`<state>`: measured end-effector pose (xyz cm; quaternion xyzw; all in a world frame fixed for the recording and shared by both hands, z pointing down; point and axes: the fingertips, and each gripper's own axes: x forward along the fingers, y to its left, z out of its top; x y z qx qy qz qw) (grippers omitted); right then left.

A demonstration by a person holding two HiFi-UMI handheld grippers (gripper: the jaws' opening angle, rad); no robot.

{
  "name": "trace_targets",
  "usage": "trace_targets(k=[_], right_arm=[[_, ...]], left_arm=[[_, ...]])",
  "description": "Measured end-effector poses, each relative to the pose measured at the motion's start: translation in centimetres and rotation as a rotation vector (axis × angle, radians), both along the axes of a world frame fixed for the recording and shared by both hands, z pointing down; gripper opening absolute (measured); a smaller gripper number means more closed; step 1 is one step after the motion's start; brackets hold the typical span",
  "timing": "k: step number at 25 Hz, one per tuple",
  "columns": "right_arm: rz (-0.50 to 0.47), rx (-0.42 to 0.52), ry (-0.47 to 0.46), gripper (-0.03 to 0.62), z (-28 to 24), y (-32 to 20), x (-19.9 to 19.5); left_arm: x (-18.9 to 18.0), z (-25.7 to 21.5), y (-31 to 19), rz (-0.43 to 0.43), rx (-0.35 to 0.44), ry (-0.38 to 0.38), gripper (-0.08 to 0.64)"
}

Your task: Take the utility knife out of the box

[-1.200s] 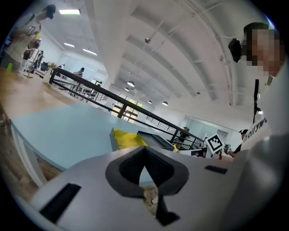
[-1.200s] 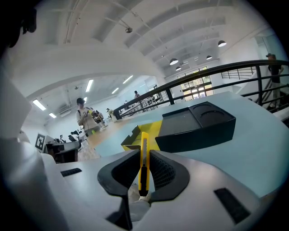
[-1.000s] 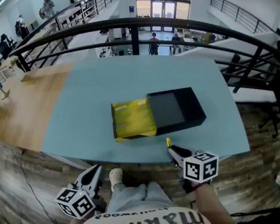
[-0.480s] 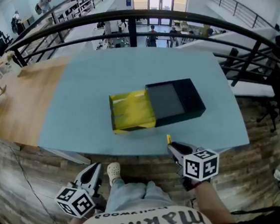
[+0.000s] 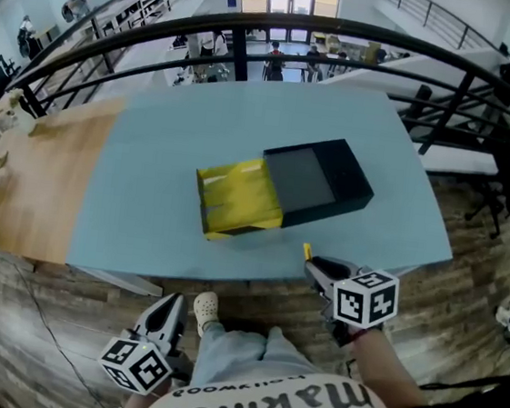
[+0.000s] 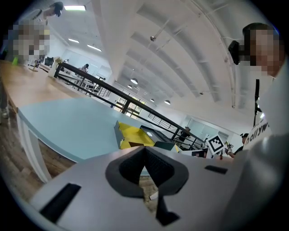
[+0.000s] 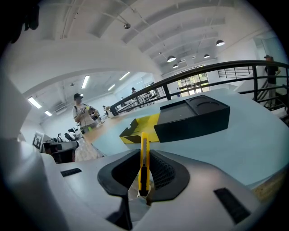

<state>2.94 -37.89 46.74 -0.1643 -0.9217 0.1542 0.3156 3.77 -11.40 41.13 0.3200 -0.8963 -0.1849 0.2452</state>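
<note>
I am gripping the yellow utility knife (image 7: pixel 144 155) in my right gripper (image 5: pixel 314 268), its jaws clenched on the slim handle, which is standing on edge between the pads. The knife is sitting outside the box, above the near edge of the light blue table (image 5: pixel 149 168). Farther along the table is lying the black box (image 5: pixel 323 181), its yellow inner tray (image 5: pixel 237 204) slid out leftward. My left gripper (image 5: pixel 173 306) is hanging below the table edge, jaws pressed together and empty.

Yellow utility knife (image 7: pixel 143 162) (slim) outside open box (image 5: pixel 323 181)
</note>
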Motion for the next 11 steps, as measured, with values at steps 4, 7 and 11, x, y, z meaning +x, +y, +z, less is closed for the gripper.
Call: trace_targets(k=[4,7,11], right_arm=[[-0.004,0.006,0.002,0.081,-0.1,0.6,0.1],[-0.006,0.01,0.004,0.081,-0.3,1.0,0.0],[-0.008,0.012,0.005,0.083,-0.4,1.3,-0.1]], left_arm=[[0.0,-0.1,0.7,-0.005,0.001,0.002,0.002],[0.0,-0.2,1.2,-0.007,0.003,0.004,0.002],[0.0,-0.2,1.5,-0.009,0.003,0.008,0.002]])
